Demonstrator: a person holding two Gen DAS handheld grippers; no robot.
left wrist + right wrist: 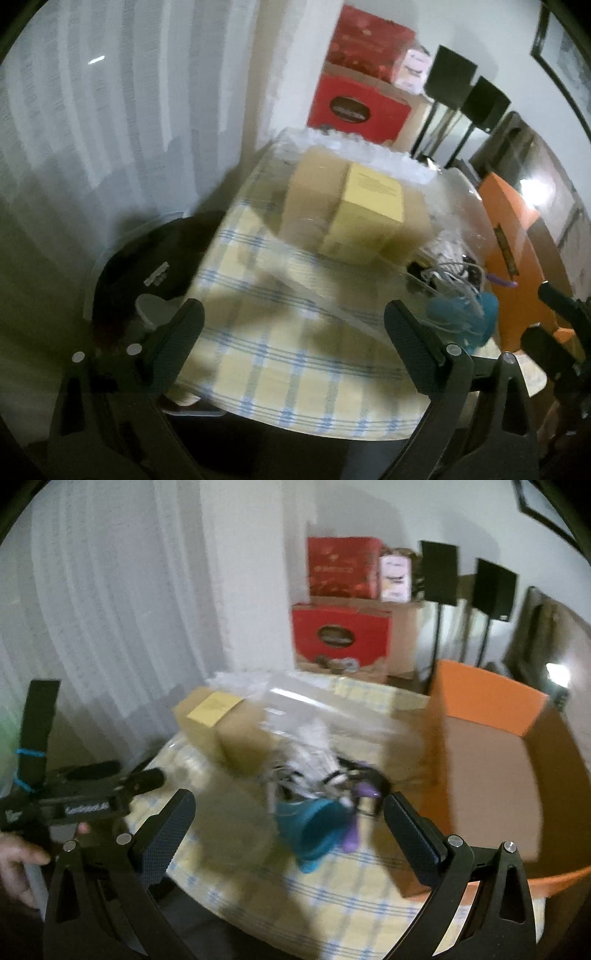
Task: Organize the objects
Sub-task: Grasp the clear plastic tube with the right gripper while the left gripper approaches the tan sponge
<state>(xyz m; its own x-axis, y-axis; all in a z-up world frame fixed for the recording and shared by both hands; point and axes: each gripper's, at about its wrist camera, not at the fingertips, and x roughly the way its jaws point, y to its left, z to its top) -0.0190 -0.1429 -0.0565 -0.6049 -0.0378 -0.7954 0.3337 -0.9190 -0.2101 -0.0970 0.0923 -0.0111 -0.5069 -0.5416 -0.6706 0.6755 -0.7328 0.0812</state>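
At the right of the right wrist frame, an open orange box (491, 701) shows a bare cardboard floor; centre, a teal cup (314, 825) lies tipped on the checked tablecloth (332, 897) among cables (314, 771). Both the left gripper (293, 343) and right gripper (290, 830) gape wide, holding nothing.

Both the left claw (293, 334) and right claw (290, 825) gape wide, empty.
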